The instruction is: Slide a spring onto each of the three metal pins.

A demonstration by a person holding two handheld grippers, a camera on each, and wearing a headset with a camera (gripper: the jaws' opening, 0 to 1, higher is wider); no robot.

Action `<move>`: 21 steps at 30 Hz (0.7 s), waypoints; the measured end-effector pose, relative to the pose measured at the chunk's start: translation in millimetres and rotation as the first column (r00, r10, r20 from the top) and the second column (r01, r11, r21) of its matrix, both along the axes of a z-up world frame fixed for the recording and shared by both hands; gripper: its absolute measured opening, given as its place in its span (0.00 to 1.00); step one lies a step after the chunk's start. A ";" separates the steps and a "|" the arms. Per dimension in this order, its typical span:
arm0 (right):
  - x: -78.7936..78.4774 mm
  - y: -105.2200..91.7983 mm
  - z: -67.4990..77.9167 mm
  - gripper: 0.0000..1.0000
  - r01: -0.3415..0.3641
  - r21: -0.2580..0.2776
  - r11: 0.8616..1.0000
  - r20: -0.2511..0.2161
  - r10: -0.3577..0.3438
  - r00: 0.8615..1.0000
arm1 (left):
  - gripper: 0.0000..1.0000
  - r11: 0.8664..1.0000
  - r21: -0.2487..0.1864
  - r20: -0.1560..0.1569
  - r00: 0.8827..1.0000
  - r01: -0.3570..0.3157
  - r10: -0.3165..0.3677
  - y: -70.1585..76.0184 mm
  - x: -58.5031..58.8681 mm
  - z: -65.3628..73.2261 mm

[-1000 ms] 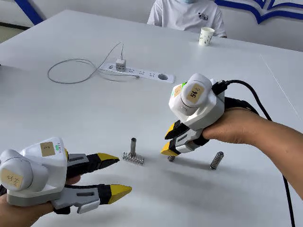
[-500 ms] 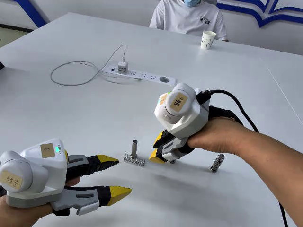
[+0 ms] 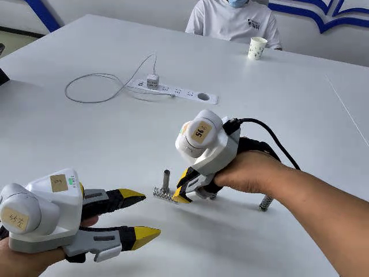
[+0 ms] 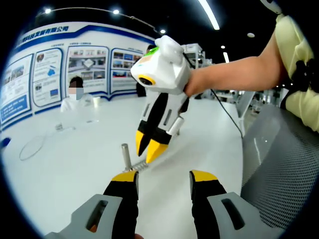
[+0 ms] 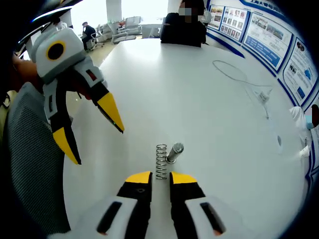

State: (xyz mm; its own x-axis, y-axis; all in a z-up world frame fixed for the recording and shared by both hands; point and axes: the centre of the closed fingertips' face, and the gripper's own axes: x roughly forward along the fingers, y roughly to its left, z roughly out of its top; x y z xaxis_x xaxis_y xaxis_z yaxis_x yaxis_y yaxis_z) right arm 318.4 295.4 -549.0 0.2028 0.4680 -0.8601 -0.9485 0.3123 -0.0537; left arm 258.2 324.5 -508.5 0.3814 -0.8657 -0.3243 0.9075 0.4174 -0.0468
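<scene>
On the white table (image 3: 86,138) the left gripper (image 3: 151,214) waits low and near the person, with its jaws wide and nothing between them. It is well apart from the work.

The right gripper (image 5: 160,178) is the nearer one. Its jaws stand narrow, with a small gap, and its tips are down at the table.

The bare pin (image 5: 174,151) stands upright just beyond these tips. The spring (image 5: 161,160) lies flat at the foot of the pin, just beside it.

In the right gripper view the long axis of the spring runs straight away from the jaws, so its near end sits at the gap. I think the jaws are not yet closed on it. They meet the end of the spring and not its side.
</scene>
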 end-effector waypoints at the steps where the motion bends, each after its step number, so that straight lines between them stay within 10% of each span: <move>1: 0.8 -0.1 -2.1 0.15 0.002 -0.003 1.000 -0.002 -0.002 1.000 | 0.42 1.000 0.000 0.000 1.000 -0.001 0.001 0.3 0.1 -0.1; 21: -0.6 1.3 -19.1 0.12 0.010 -0.024 1.000 -0.042 -0.011 0.999 | 0.41 1.000 0.004 -0.007 1.000 -0.015 0.015 6.8 2.4 -3.0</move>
